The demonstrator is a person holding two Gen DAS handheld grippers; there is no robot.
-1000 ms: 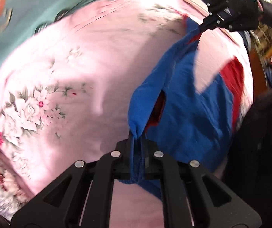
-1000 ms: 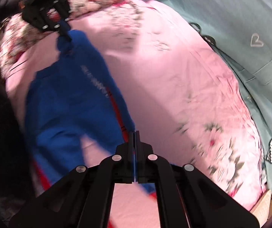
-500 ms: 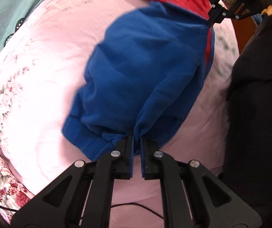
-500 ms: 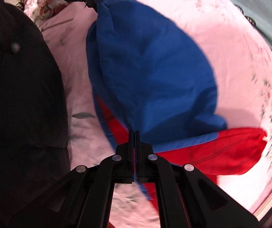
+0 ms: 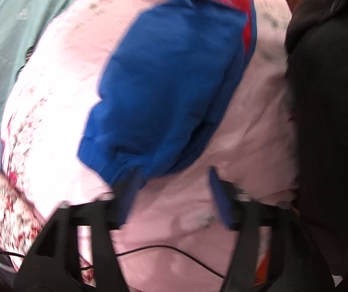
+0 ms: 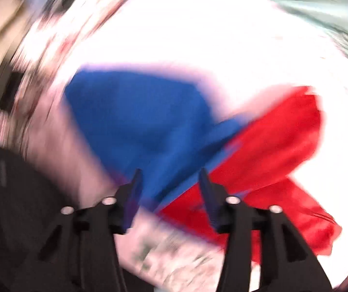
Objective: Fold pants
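Observation:
The blue and red pants [image 5: 169, 77] lie folded over on the pink floral bedsheet [image 5: 59, 56], blue part on top, red part at the far end. My left gripper [image 5: 174, 189] is open and empty just in front of the blue hem. In the right wrist view, which is blurred by motion, the pants [image 6: 144, 121] show blue at the left and red at the right. My right gripper [image 6: 170, 194] is open, its fingertips over the near edge of the pants.
A teal quilt [image 5: 11, 24] lies at the far left. A red floral pillow [image 5: 1, 209] sits at the near left. A thin black cable [image 5: 169, 250] runs across the sheet by my left gripper. The person's black clothing [image 5: 332, 121] fills the right side.
Both grippers have let go of the pants and opened. The pants have dropped flat onto the bed. The right gripper is moving fast, blurring its view.

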